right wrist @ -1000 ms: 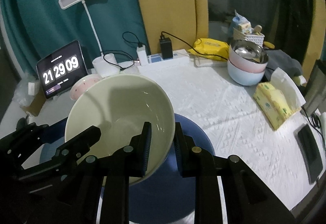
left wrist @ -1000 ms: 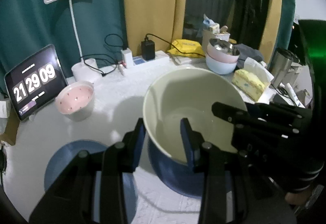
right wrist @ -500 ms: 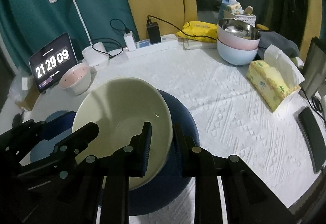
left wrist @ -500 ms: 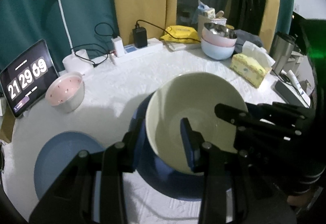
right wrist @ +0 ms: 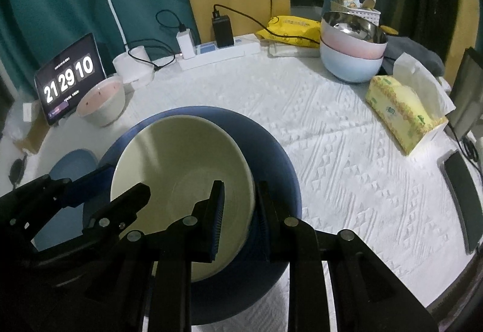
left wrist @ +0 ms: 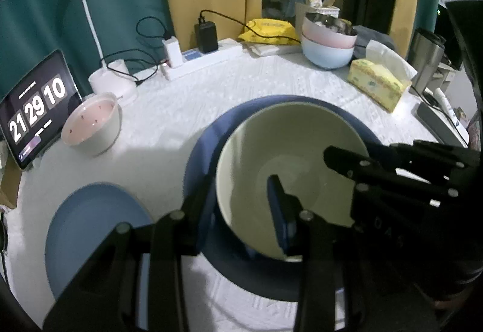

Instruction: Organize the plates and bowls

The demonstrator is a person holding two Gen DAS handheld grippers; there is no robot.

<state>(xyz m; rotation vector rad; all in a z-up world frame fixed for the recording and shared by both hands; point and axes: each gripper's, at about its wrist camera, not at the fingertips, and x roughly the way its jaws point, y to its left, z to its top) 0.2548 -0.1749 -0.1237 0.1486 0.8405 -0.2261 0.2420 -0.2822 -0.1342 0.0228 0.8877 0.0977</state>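
dark plate (left wrist: pixel 208 132) mostly hidden under cream bowl (left wrist: pixel 289 144)

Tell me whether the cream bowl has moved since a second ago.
Yes. The cream bowl has come down toward the dark blue bowl on the table; its rim, earlier overlapping the pink bowl, now sits below it.

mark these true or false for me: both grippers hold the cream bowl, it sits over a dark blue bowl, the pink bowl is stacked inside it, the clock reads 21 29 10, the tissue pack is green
1. Both the left gripper and right gripper clamp the cream bowl's rim: true.
2. It sits over a dark blue bowl: true.
3. The small pink bowl is stacked inside it: false, it stands apart beside the tablet clock.
4. The clock reads 21 29 10: true.
5. The tissue pack is green: false, it is yellow.
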